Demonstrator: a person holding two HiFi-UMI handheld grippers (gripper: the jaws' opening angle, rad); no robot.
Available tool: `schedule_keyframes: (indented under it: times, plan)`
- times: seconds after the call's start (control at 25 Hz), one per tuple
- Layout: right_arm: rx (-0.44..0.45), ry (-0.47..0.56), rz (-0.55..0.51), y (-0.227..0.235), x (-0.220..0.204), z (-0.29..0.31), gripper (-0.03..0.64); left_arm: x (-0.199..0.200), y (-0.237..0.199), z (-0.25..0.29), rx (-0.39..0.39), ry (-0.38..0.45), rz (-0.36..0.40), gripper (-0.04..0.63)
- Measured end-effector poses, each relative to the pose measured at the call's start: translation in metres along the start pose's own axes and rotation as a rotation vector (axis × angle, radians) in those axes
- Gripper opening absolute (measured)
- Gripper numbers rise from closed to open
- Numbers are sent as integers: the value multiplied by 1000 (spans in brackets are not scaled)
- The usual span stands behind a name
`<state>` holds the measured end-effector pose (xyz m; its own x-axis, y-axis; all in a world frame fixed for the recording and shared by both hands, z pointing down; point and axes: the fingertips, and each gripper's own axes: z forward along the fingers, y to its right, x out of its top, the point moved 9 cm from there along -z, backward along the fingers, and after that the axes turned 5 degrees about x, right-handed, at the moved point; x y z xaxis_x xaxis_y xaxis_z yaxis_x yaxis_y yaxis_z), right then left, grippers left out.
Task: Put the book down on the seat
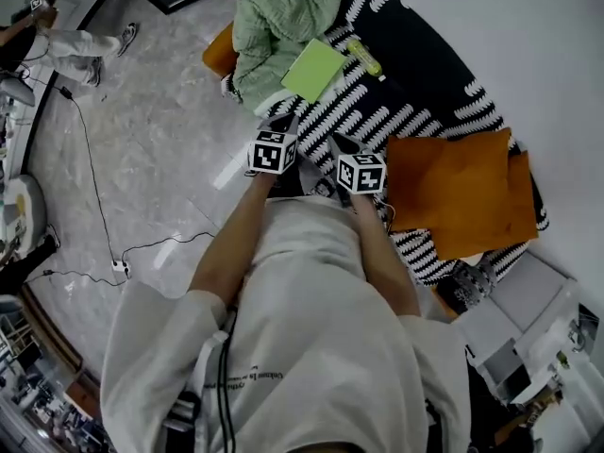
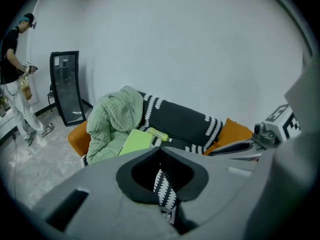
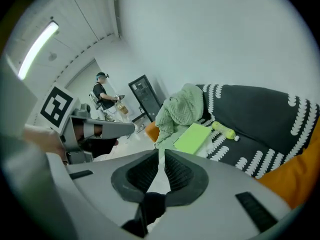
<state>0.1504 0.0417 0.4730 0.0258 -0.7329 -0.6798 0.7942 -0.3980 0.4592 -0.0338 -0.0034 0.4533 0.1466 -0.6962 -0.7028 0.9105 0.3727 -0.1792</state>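
Book (image 1: 314,69): plain lime-green, flat on patterned sofa seat (image 1: 377,121), touching green blanket (image 1: 283,17) | cover lettering unreadable | left claw (image 2: 160,150) clenched, empty | right claw (image 3: 161,153) barely parted, empty

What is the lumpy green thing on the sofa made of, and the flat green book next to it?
The green blanket looks like soft knitted or quilted fabric: ridged texture, crumpled folds. The book looks like paper or card, matte: flat, straight edges, no shine.
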Motion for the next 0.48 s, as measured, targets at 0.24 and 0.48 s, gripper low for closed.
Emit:
schedule_keyframes:
  times: [0.24, 0.48]
  plan:
    - [-61, -35, -101, 3, 6, -10, 8, 5, 2, -18, 65, 67, -4, 2]
    - [-93, -15, -154, 3, 6, -20, 6, -6, 5, -21, 93, 68, -11, 2]
